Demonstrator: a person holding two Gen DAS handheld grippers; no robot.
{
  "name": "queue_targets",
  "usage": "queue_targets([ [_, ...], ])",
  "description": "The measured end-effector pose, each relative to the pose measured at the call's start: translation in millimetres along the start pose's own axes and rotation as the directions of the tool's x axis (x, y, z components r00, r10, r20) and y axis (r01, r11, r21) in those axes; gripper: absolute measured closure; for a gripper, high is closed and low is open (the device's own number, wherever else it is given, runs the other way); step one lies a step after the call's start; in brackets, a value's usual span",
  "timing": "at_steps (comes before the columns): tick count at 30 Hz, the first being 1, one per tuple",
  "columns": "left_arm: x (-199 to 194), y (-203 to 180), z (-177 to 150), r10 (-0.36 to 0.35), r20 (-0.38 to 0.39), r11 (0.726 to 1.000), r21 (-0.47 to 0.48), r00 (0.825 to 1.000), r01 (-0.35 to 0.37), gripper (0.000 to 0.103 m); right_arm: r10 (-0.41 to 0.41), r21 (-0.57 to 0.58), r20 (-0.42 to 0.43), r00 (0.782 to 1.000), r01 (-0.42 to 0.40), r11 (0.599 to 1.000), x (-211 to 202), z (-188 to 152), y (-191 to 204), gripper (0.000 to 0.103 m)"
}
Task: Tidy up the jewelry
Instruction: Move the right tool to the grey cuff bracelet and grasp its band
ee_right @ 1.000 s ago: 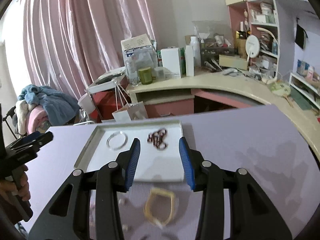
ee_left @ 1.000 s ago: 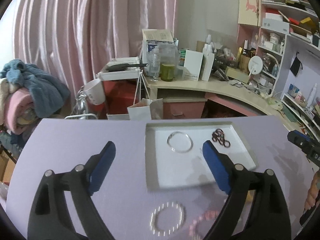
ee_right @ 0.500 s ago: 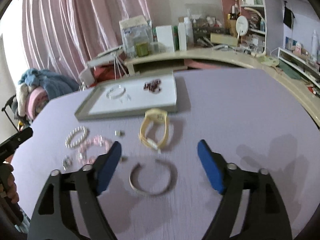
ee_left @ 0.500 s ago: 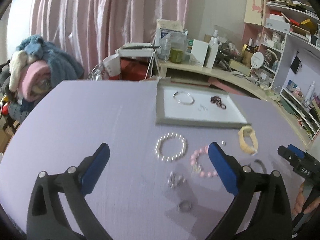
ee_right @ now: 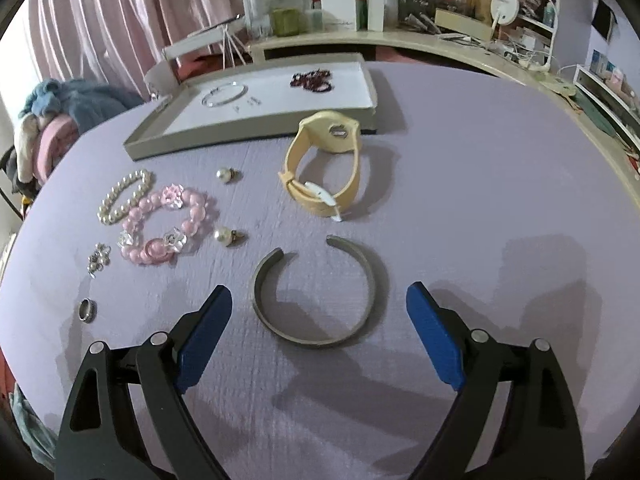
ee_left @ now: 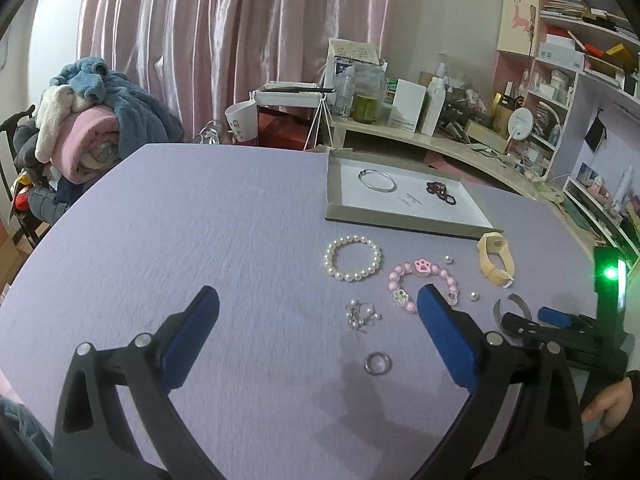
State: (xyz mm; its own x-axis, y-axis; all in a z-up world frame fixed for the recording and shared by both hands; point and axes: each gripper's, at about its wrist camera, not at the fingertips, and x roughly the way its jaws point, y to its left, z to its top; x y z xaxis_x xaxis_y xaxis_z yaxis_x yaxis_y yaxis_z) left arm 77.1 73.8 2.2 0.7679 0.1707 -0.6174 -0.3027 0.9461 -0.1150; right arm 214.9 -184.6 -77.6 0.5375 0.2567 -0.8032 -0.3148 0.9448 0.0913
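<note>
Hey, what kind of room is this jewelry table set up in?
Most likely a bedroom or dressing room at home: pink curtains, a desk crowded with bottles and a round mirror, and blankets piled on a chair.

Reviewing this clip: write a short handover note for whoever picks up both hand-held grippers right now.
Left hand-held gripper: open, empty, above the silver ring.
Right hand-held gripper: open, empty, framing the grey cuff bangle.
Done: thin silver bangle, dark bead bracelet and some tiny pieces lie in the tray.
Left on the table: cuff bangle, yellow watch, pearl bracelet, pink bead bracelet, two pearl earrings, small sparkly cluster, silver ring.
</note>
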Motion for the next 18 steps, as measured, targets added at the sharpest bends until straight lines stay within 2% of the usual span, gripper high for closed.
queue_targets([
  [6,-1.8,0.5,-4.2,-0.006,-0.010,1.000,0.003,1.000,0.006,0.004,-0.036,-0.036,-0.009,0.999,0.036,0.999,8.8,-0.8,5.3,0.013],
  [10,0.8,-2.9,-7.3,-0.005,-0.026,1.000,0.023,1.000,0.006,0.004,-0.048,-0.056,0.013,0.999,0.049,0.997,7.5,-1.0,7.1,0.032],
  [18,16.0,-13.5,-20.6,-0.016,-0.089,0.998,0.060,0.996,0.021,0.004,-0.047,-0.071,0.018,0.999,0.048,0.996,4.2,-2.8,8.4,0.034],
])
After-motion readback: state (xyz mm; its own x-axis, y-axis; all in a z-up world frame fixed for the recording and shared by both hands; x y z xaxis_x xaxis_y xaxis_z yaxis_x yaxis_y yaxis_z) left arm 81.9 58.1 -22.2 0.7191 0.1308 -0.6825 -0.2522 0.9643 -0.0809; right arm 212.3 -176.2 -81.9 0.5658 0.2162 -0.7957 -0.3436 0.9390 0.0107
